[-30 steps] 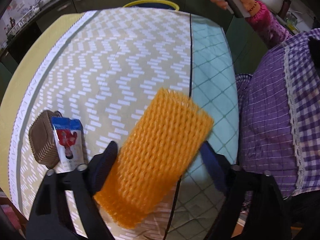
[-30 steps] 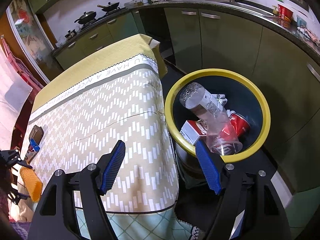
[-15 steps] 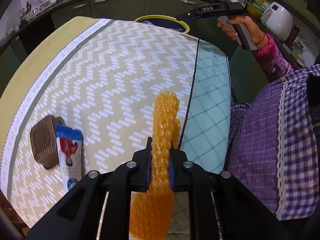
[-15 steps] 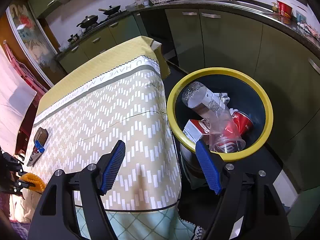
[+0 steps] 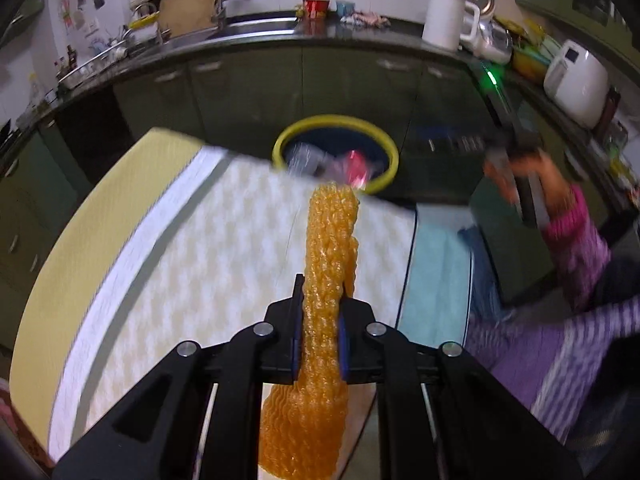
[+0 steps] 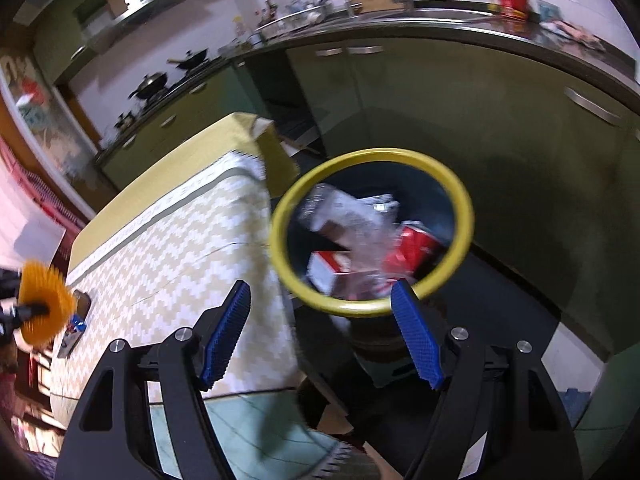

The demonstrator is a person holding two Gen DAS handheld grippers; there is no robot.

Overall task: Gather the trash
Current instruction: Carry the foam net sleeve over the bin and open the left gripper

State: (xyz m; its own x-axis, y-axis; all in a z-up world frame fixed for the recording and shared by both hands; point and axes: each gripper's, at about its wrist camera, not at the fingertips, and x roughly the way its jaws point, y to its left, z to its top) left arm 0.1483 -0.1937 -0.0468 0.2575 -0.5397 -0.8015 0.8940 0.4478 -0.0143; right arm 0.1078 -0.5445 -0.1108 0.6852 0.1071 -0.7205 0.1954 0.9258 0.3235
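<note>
My left gripper (image 5: 319, 320) is shut on an orange foam fruit net (image 5: 326, 264) and holds it above the table, pointing toward the trash bin. The net also shows at the far left of the right wrist view (image 6: 42, 302). The yellow-rimmed dark bin (image 5: 386, 148) stands on the floor past the table's far edge; it holds a clear plastic bottle (image 6: 340, 208), a red can (image 6: 416, 248) and a red-and-white carton (image 6: 328, 272). My right gripper (image 6: 322, 332) is open and empty, hovering just short of the bin's near rim (image 6: 360, 308).
The table has a beige zigzag cloth (image 5: 224, 232) with a yellow border and a light blue underlay (image 5: 436, 280). A brown object and a blue snack wrapper (image 6: 78, 320) lie at its left end. Green cabinets (image 6: 460, 100) and the counter surround the bin. The person's purple sleeve (image 5: 576, 248) is at right.
My left gripper has lifted the orange net off the table and swung it up toward the bin. My right gripper has tilted and drifted back slightly over the bin, still open.
</note>
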